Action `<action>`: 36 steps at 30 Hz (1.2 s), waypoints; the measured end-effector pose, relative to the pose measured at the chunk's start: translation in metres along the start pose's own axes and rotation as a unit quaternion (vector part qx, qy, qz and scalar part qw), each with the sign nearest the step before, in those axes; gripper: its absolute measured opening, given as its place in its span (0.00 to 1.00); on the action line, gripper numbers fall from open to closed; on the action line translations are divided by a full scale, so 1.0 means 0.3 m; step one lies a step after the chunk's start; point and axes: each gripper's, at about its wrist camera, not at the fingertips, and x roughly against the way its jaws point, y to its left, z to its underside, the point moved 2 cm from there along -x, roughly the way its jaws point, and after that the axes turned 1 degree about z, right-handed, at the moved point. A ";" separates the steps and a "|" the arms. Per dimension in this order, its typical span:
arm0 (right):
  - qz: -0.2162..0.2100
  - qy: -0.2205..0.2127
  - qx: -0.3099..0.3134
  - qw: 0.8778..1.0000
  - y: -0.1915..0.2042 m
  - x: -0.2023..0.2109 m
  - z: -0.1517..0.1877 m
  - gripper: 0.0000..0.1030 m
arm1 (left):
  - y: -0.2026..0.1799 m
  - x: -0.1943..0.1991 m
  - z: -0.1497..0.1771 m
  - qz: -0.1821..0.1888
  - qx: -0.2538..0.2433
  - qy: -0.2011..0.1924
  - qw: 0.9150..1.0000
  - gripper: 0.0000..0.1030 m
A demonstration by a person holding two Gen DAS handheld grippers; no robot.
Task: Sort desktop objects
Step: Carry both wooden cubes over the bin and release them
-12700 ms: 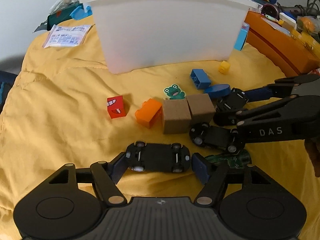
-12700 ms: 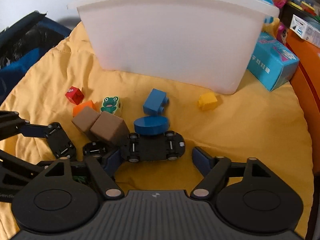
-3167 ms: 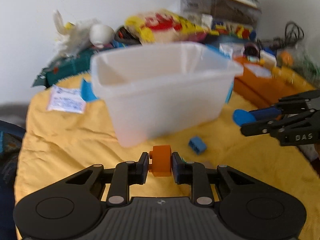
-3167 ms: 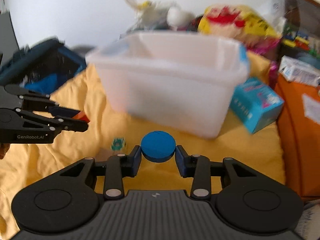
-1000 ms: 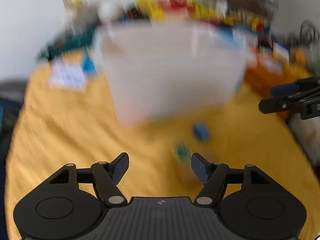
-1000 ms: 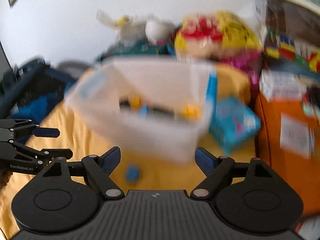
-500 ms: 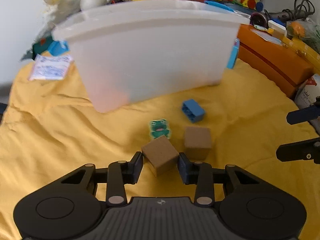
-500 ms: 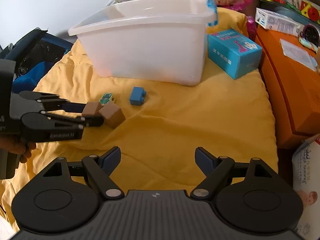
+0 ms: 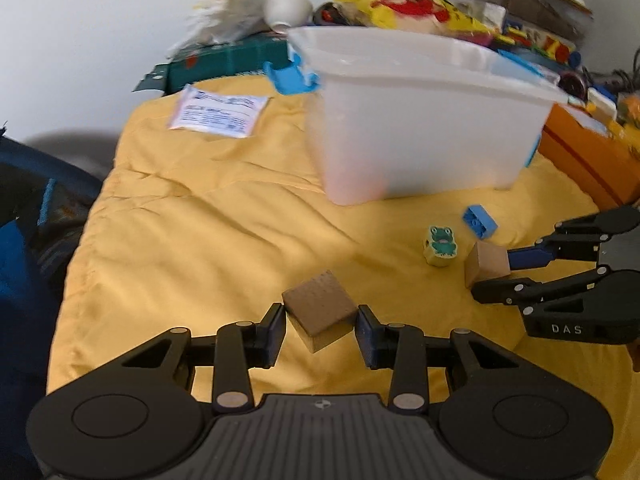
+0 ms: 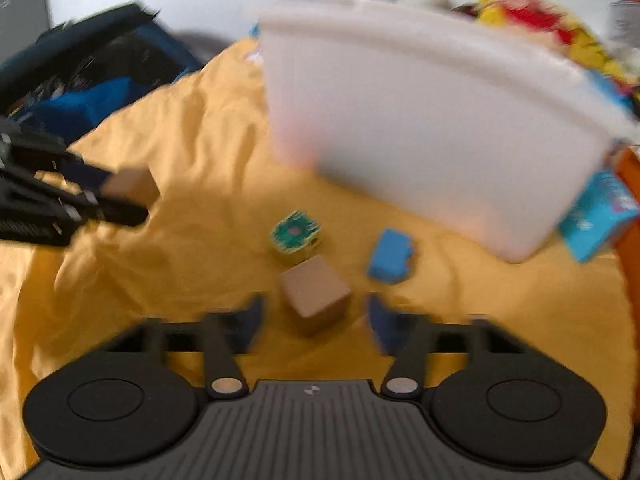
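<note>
1. My left gripper [image 9: 320, 330] is clamped on a brown cube [image 9: 319, 309], corner-on toward me, its top face dotted and matte; it is lifted over the yellow cloth [image 9: 208, 240].
2. My right gripper [image 10: 314, 320] stands apart around a second brown cube [image 10: 314, 294] on the cloth; no long axis.
3. At 12 o'clock sits the translucent plastic bin [image 9: 424, 120]; a frog block [image 9: 440, 246] and blue brick [image 9: 479, 222] lie before it.

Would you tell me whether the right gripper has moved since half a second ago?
Yes. The right gripper has come forward toward the white bin and now straddles a brown cube, jaws open.
</note>
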 end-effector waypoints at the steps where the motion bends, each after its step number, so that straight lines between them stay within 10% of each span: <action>1: -0.003 -0.001 -0.004 1.000 -0.005 0.005 0.000 0.37 | 0.000 0.014 -0.009 0.002 0.003 -0.004 1.000 0.40; 15: 0.003 -0.130 -0.087 0.988 -0.315 0.452 -0.360 0.37 | -0.079 0.162 -0.528 0.058 -0.025 -0.083 0.995 0.40; 30: 0.024 0.005 -0.120 0.993 -0.526 0.318 -0.670 0.39 | -0.115 0.042 -0.855 0.055 -0.023 -0.003 0.998 0.45; 36: 0.059 0.005 -0.121 0.991 -0.535 0.283 -0.675 0.74 | -0.121 0.035 -0.863 0.026 -0.031 -0.013 0.999 0.60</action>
